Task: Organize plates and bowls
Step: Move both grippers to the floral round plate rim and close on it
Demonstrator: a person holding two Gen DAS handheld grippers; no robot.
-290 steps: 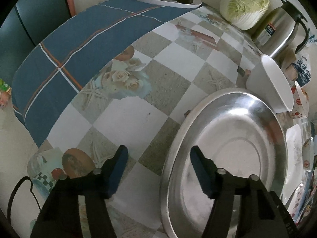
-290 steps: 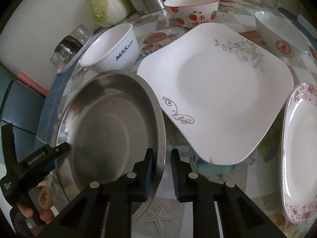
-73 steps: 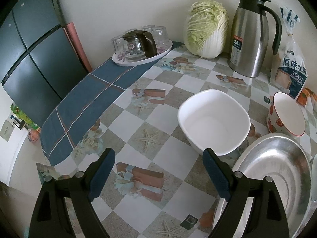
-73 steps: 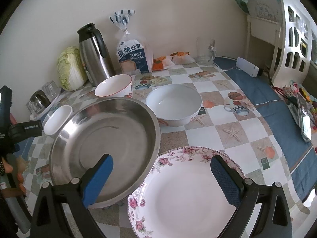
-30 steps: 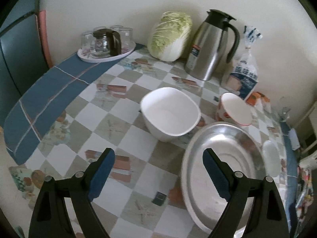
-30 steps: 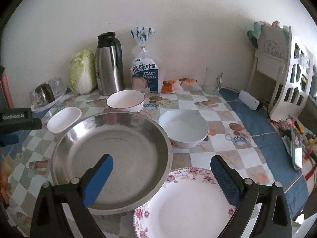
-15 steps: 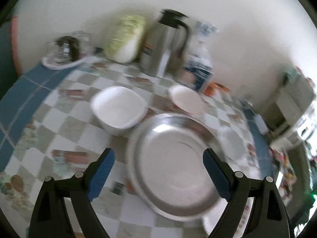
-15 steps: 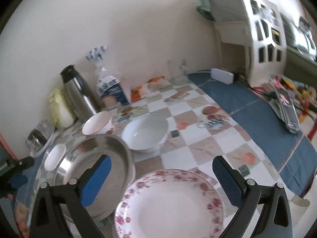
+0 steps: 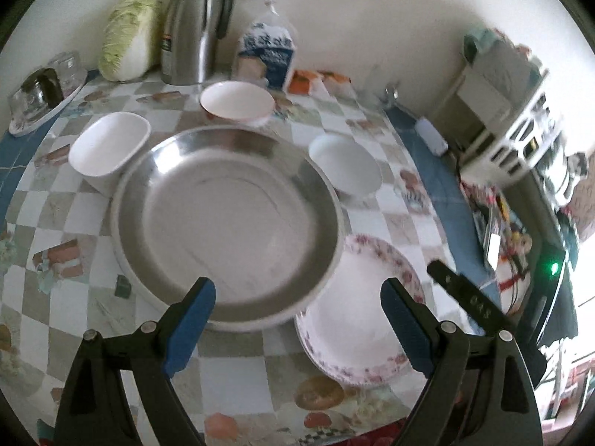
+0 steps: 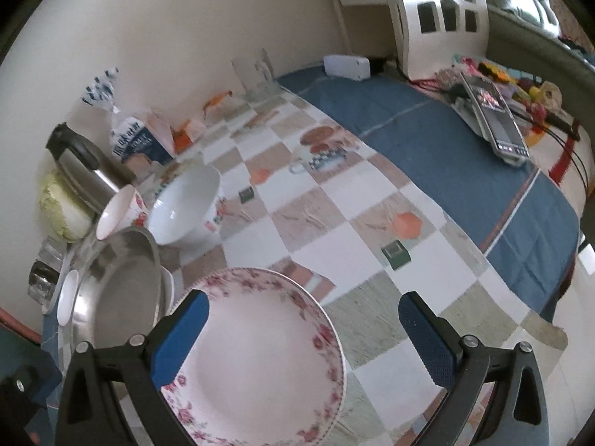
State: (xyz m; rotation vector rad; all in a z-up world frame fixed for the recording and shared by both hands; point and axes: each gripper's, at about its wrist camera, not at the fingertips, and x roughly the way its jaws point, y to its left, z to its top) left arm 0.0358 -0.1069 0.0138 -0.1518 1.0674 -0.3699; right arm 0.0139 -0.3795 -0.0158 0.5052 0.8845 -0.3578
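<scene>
plates and bowls lay spread over the checkered oilcloth table (image 9: 238, 375), none of them held. a large round stainless steel pan (image 9: 227, 223) sat in the middle, and its rim appeared to overlap the edge of a white round plate with a pink floral border (image 9: 357, 319) on its right. a white squarish bowl (image 9: 109, 145) stood just beside the pan on the left, a white bowl with a red-patterned outside (image 9: 236, 102) behind it, and a white round porcelain bowl (image 9: 344, 165) to the back right.

the left gripper (image 9: 297, 316) hovered above the near rim of the pan with its blue pads spread wide and nothing between them. the right gripper (image 10: 303, 330) hung over the floral plate, likewise gaping wide and empty; its left pad crossed the plate's edge in the right wrist view, though whether it touched could not be told.

the porcelain pieces would probably be stiff, glazed and slippery, and would chip or break if knocked together or dropped. the flat plate offers only its thin rim, so a pinch across the free right edge, clear of the pan, looks like the safest hold. the bowls could be taken by the wall, one pad inside and one outside. the steel pan looks rigid and hard to damage, but broad enough to tip from a one-sided rim hold.
</scene>
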